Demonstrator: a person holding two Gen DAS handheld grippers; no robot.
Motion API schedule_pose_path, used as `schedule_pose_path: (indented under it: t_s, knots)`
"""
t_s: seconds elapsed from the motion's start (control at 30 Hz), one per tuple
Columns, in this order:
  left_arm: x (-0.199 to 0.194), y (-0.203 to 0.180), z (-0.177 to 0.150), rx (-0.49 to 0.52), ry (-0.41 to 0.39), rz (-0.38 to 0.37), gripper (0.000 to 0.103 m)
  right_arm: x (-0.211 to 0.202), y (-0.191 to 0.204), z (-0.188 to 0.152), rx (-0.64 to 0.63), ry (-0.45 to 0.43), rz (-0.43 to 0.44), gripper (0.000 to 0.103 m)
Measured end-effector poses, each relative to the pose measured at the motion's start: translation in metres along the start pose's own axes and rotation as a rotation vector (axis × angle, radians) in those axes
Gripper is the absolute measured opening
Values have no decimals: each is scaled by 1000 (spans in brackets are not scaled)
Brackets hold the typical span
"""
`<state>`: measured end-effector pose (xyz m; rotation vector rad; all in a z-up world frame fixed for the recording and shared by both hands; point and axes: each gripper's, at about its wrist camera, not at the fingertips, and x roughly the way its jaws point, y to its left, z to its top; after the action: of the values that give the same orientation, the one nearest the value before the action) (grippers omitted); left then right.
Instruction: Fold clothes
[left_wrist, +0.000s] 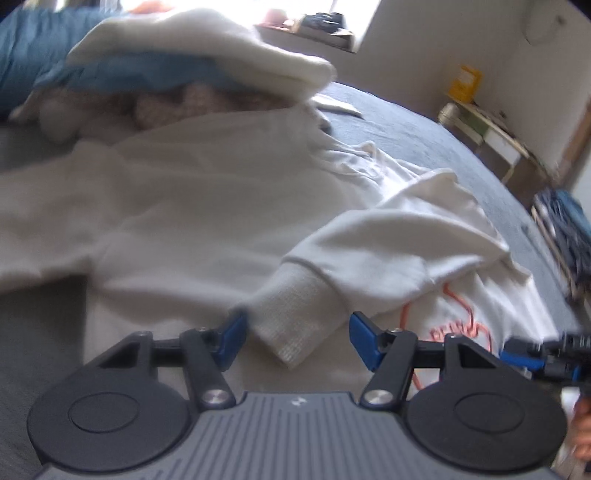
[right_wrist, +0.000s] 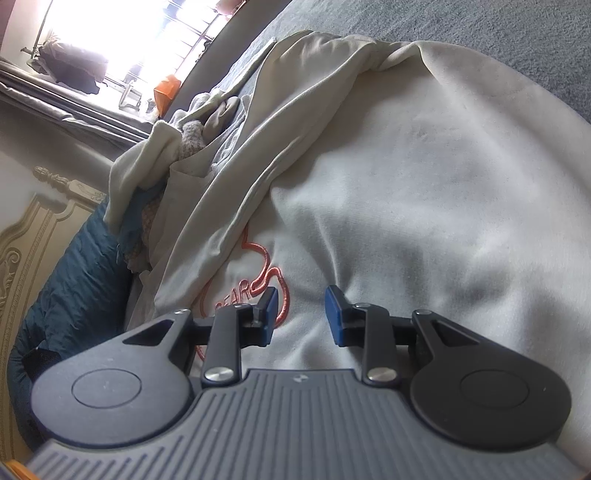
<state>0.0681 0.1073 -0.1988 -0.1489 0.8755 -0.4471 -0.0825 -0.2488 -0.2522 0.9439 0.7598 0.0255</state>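
A white sweatshirt (left_wrist: 192, 192) with an orange embroidered print (right_wrist: 258, 284) lies spread on the bed. One sleeve (left_wrist: 399, 243) is folded across its front. The sleeve's ribbed cuff (left_wrist: 295, 325) lies between the blue pads of my left gripper (left_wrist: 297, 339), which is open and does not squeeze it. My right gripper (right_wrist: 301, 317) is low over the sweatshirt's chest beside the print, its jaws open only a narrow gap, with wrinkled fabric under the gap. In the left wrist view the right gripper (left_wrist: 546, 360) shows at the right edge.
A heap of white and blue clothes (left_wrist: 192, 59) lies beyond the sweatshirt. A blue quilt (right_wrist: 74, 280) and a carved headboard (right_wrist: 26, 240) are at the side. The grey bedcover (left_wrist: 424, 140) runs to the right, with a cluttered shelf (left_wrist: 491, 129) by the wall.
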Motion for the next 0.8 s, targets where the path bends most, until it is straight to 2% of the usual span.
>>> schedule_pose_path:
  t_s: [0.07, 0.13, 0.17, 0.2, 0.33, 0.4, 0.53, 0.63, 0.8]
  knots:
    - [0, 1, 0, -15, -21, -5, 60, 0, 0, 0, -3, -2, -1, 27]
    - [1, -3, 1, 15, -35, 13, 37, 1, 0, -1, -6, -4, -1, 27]
    - [2, -5, 2, 32, -36, 18, 14, 2, 0, -1, -7, -6, -1, 27]
    - [0, -6, 5, 38, -49, 15, 9, 2, 0, -1, -8, -7, -1, 27]
    - [-18, -9, 17, 37, -136, -11, 8, -2, 5, 4, -7, -4, -7, 28]
    - [-28, -13, 19, 64, -169, -18, 8, -11, 11, 13, 0, -43, 14, 29]
    - [-46, -25, 9, 204, -209, -51, 8, -20, 17, 46, 46, -124, 39, 29]
    - [-58, -33, -6, 322, -218, -81, 8, -11, 27, 61, 45, -103, 21, 29]
    - [-65, -48, -38, 522, -187, -120, 8, 19, 71, 46, -154, 7, 0, 29]
